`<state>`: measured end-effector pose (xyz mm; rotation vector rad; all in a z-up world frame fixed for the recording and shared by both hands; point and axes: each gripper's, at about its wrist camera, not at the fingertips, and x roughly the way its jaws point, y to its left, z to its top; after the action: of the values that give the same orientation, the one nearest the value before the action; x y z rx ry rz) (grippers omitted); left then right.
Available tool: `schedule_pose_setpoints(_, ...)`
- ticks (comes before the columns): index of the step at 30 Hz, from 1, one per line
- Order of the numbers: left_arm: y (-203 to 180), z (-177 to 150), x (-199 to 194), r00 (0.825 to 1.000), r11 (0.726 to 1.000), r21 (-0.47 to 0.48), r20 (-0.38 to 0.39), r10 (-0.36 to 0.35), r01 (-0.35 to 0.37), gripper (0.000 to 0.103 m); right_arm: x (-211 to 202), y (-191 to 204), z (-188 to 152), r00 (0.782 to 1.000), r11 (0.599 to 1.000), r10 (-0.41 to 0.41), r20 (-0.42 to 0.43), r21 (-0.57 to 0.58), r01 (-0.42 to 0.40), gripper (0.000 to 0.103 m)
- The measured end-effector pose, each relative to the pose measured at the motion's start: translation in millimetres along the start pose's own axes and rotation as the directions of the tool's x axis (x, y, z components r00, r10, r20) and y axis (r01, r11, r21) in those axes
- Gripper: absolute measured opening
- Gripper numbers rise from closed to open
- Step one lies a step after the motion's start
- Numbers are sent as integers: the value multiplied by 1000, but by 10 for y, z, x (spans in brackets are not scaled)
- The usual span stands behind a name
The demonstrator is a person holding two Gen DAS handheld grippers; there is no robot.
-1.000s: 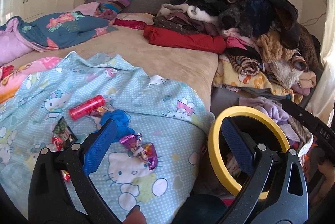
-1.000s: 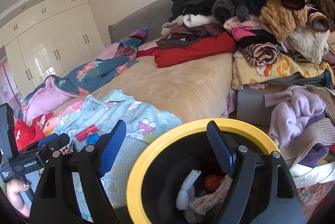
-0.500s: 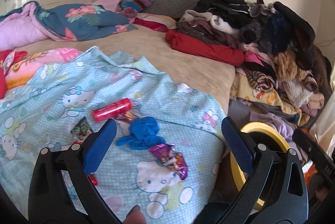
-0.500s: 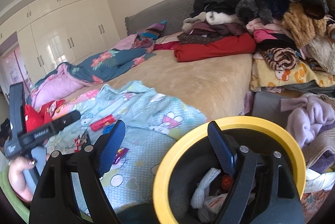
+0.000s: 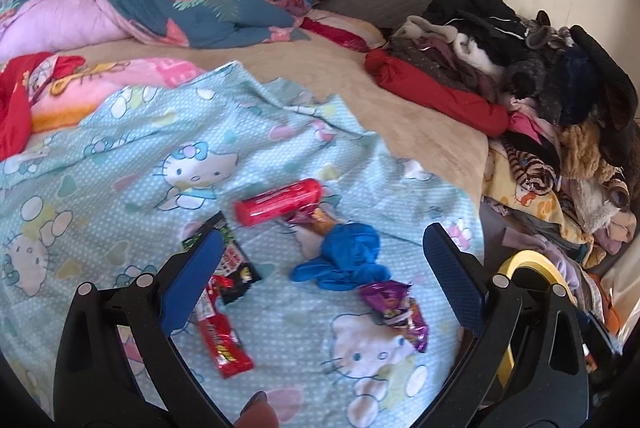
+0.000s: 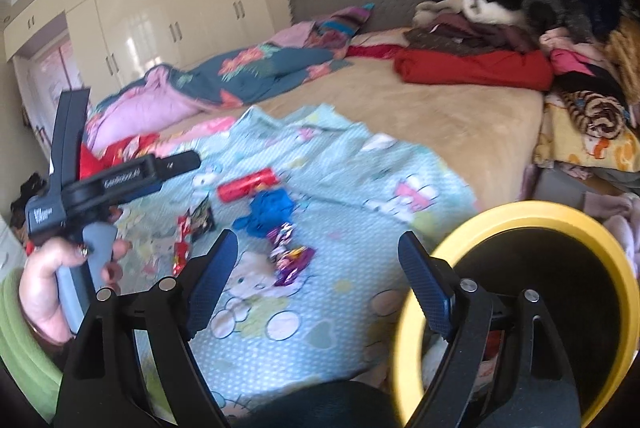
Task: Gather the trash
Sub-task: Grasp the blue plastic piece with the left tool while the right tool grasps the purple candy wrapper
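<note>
Trash lies on a light blue Hello Kitty sheet: a red tube, a crumpled blue glove, a purple wrapper, a red wrapper and a black packet. My left gripper is open and empty above them. My right gripper is open and empty over the sheet's near edge, beside the yellow-rimmed bin. The same trash shows in the right wrist view: the tube, the glove, the purple wrapper.
The bin's rim shows at the bed's right side in the left wrist view. A tall pile of clothes fills the bed's right end. Folded quilts lie at the far left. White wardrobes stand behind.
Both grippers have swung left, away from the bin and towards the trash on the sheet. The left gripper is now closer over the wrappers. Both stay open.
</note>
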<state>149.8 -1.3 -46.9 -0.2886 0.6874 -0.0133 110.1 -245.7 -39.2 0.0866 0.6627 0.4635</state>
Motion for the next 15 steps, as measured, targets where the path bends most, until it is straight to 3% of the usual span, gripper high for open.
schedule_pose_setpoints(11,135,-60,169,999,1000,-17,-47,-22,21,81,423,174,-112,997,1000,7,-82,-16,-8,80)
schedule_pose_setpoints(15,114,-45,286,995,998,-18,-77,-68,66,74,575,135,-133,992,999,22,-121,33,-18,80)
